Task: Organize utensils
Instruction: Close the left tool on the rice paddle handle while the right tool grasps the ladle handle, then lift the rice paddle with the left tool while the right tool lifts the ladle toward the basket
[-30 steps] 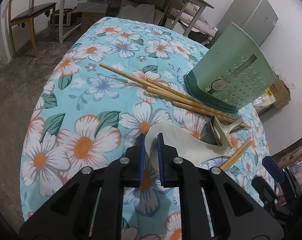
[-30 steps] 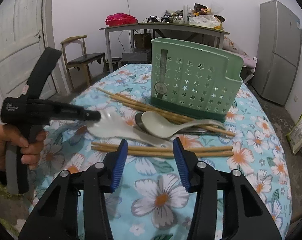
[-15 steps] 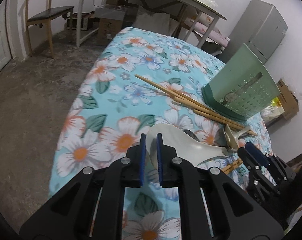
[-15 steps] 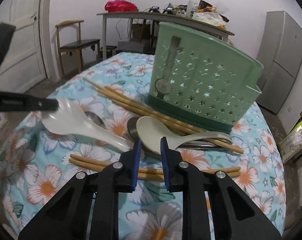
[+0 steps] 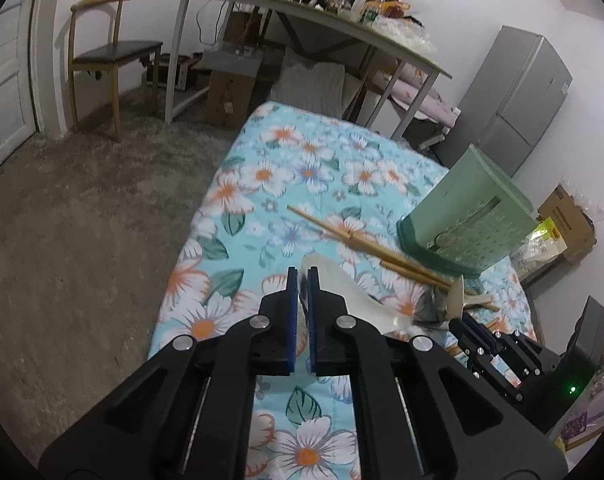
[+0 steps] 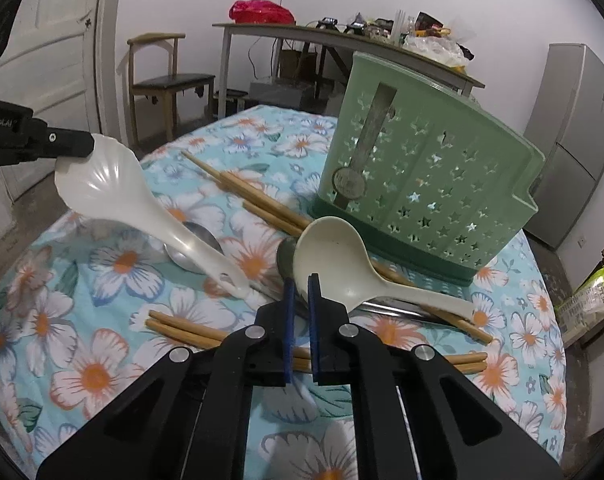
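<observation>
1. A room with white walls is showing behind the work area, with a grey fridge (image 6: 578, 136) standing to the right, a long cluttered desk (image 6: 342, 44) along the back and a wooden chair (image 6: 161, 76) sitting beside a white door.
2. A table under a turquoise floral cloth (image 6: 101, 360) is carrying all the utensils.
3. A green perforated utensil holder (image 6: 426, 176) is standing upright on the far right part of the cloth, with nothing seen inside it.
4. The left gripper (image 5: 300, 280) is pinching the scalloped bowl of a white rice paddle (image 6: 137, 204), its jaws nearly together on the rim; the paddle is slanting, bowl raised, handle end down among the other utensils.
5. The right gripper (image 6: 298, 286) is pinching the near rim of a cream ladle (image 6: 342, 260), jaws narrow, the ladle lying just in front of the holder.
6. Long wooden chopsticks (image 6: 261, 204) are lying beside the holder's base, and another pair (image 6: 189, 330) is lying nearer, under the right gripper.
7. A metal spoon (image 6: 197, 248) is lying beneath the paddle.
</observation>
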Demonstrator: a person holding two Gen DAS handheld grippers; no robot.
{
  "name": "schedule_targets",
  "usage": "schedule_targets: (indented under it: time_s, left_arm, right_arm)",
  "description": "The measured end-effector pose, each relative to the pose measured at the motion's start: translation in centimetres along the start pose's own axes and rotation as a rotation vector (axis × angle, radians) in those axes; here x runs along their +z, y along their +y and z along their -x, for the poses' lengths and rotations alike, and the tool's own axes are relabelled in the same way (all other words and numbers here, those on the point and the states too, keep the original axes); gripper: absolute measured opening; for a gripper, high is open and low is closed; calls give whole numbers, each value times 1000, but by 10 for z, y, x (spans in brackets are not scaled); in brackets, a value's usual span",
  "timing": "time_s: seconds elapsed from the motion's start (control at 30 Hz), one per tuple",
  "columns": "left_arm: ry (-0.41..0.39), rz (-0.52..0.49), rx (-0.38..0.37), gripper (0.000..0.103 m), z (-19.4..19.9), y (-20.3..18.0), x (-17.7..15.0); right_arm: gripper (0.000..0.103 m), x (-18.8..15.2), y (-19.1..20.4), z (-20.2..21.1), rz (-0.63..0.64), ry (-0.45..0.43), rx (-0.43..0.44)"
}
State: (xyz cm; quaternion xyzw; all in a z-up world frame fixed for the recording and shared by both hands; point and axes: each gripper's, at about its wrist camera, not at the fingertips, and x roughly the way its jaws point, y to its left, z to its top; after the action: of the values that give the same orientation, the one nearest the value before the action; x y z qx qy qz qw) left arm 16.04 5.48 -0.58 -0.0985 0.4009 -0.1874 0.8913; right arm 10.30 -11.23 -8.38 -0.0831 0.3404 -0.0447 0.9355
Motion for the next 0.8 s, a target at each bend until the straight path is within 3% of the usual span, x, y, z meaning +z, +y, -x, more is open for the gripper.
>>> schedule_targets:
  time_s: [0.37, 0.8]
  left_arm:
    - [-88, -29, 29, 1, 31, -14, 8]
    - [-137, -67, 53, 1, 49, -32, 7]
  right_arm:
    - [2, 16, -26, 57, -102, -165, 73]
    - [2, 25, -41, 96, -163, -274, 118]
